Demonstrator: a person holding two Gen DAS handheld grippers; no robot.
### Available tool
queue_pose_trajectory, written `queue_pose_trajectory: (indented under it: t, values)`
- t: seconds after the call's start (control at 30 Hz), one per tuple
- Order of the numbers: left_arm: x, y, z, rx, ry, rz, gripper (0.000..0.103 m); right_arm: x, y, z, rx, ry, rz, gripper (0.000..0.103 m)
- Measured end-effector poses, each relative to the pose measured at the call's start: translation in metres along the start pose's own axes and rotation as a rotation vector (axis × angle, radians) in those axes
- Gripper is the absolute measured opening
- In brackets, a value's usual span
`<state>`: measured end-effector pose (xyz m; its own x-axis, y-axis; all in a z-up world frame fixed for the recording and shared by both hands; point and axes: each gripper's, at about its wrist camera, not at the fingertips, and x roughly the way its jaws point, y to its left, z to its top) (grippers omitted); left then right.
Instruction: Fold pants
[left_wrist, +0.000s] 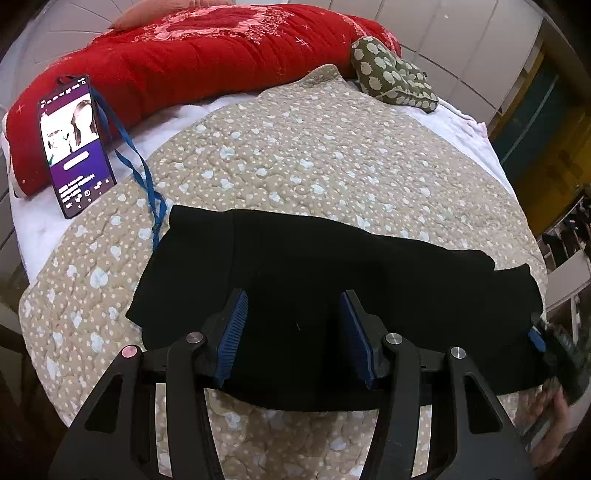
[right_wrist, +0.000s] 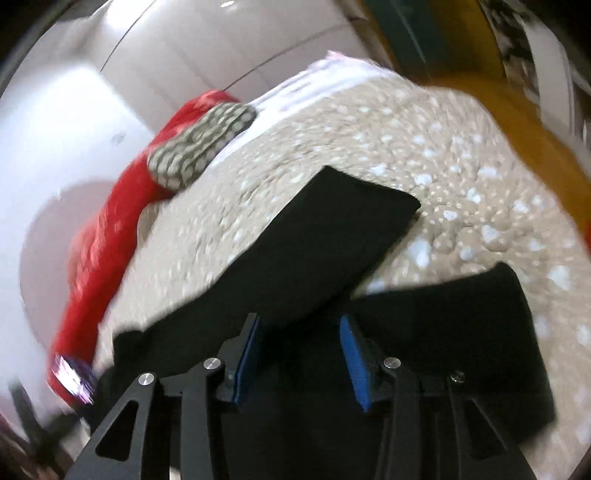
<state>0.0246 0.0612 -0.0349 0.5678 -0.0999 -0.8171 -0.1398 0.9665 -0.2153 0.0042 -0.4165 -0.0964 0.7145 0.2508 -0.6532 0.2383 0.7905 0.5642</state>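
Black pants (left_wrist: 314, 266) lie folded across the beige quilt (left_wrist: 295, 155) on the bed. My left gripper (left_wrist: 293, 306) is open, its blue pads spread just above the pants' near middle, holding nothing. My right gripper (right_wrist: 299, 332) is open over the pants (right_wrist: 332, 229) at their right end; this view is blurred. A separate black flap (right_wrist: 461, 314) lies to its right. The right gripper also shows at the right edge of the left wrist view (left_wrist: 554, 343), held by a hand.
A phone (left_wrist: 75, 144) with a lit screen and blue lanyard (left_wrist: 144, 166) leans on a red duvet (left_wrist: 207, 55) at the back left. A green patterned pillow (left_wrist: 395, 77) lies at the back right. White sheet and wardrobe doors lie beyond.
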Motion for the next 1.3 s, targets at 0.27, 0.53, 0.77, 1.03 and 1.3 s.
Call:
queue_pose_trajectory:
  t: [0.27,0.53,0.77,1.03,1.3]
  values:
    - [-0.002,-0.001,0.003,0.001,0.01,0.008,0.052,-0.021,0.011,0.014,-0.02,-0.087,0.061,0.004]
    - [-0.007,0.009,0.007,-0.014,0.001,0.023,0.052,-0.093,0.006,-0.041,-0.171,-0.08,-0.048,0.004]
    - [-0.02,0.022,0.007,-0.003,-0.02,0.055,0.052,-0.087,-0.029,-0.05,-0.046,0.009,-0.116,0.018]
    - [-0.034,0.053,0.012,-0.048,-0.031,0.087,0.052,-0.096,0.048,-0.069,-0.274,0.097,0.144,0.018]
    - [-0.035,0.077,0.019,-0.106,-0.016,0.115,0.052,-0.008,0.207,-0.149,-0.719,0.222,0.418,0.02]
